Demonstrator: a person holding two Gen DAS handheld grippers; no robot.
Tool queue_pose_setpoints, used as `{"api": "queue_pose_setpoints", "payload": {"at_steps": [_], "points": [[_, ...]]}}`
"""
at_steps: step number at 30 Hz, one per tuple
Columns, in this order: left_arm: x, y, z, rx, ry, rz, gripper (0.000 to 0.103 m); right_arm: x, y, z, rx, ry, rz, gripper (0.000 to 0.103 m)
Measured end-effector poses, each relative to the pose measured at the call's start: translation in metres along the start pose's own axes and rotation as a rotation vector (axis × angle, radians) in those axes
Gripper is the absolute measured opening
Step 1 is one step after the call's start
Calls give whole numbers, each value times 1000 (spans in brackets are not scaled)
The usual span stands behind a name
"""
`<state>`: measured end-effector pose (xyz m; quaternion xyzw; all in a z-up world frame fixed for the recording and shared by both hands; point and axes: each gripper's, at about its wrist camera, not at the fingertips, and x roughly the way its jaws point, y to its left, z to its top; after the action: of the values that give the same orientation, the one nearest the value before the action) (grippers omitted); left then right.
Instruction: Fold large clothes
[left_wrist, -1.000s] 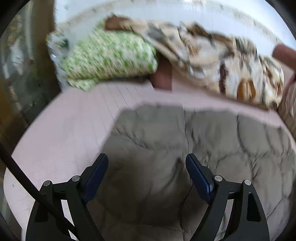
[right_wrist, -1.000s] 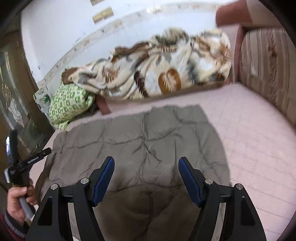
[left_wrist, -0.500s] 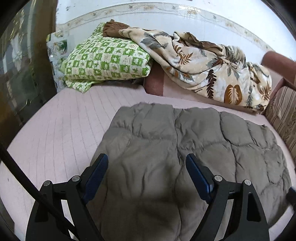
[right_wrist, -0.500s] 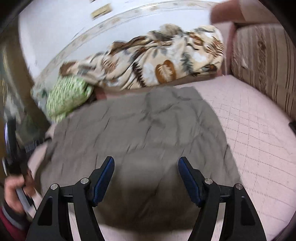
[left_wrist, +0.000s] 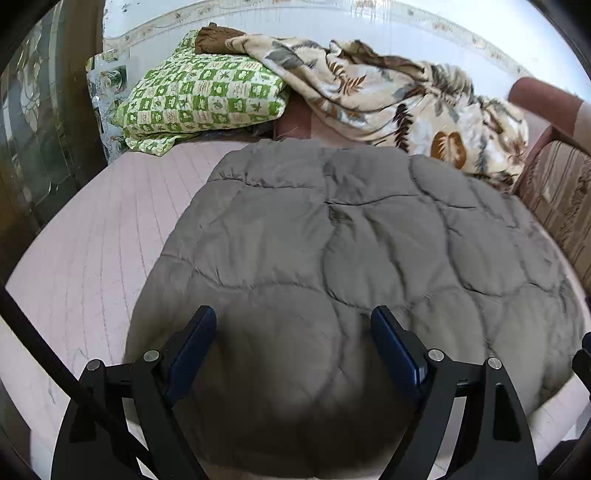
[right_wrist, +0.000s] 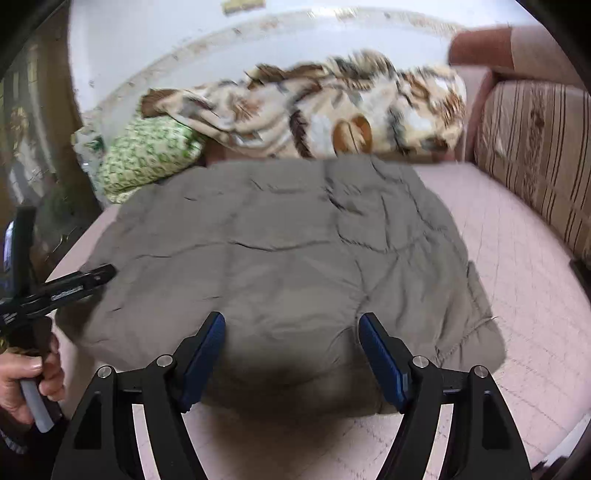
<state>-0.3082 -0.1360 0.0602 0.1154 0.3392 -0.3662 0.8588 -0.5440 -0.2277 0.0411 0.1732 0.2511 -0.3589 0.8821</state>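
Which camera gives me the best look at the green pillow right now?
Left wrist. The green pillow is sharp there, its checked pattern clear, with the leaf blanket lapping its top. The right wrist view shows the pillow small, blurred and partly covered.

Grey-brown quilted garment (left_wrist: 354, 251) flat on pink bed

No legible text is found. A pale label on the left gripper (right_wrist: 79, 284) is too blurred to be read.
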Motion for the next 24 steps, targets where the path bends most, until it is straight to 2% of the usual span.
{"api": "queue_pose_setpoints", "payload": {"at_steps": [5, 15, 21, 24], "points": [[-22, -11, -12, 20, -54, -15, 85, -37, 13, -9, -69, -71, 14, 79], [-50, -18, -33, 54, -89, -16, 85, -72, 4, -22, -66, -83, 13, 79], [-46, -16, -42, 74, -153, 12, 85, -56, 10, -12, -55, -54, 47, 79], [-31, -14, -49, 69, -94, -3, 85, -36, 20, -15, -95, -30, 44, 79]]}}
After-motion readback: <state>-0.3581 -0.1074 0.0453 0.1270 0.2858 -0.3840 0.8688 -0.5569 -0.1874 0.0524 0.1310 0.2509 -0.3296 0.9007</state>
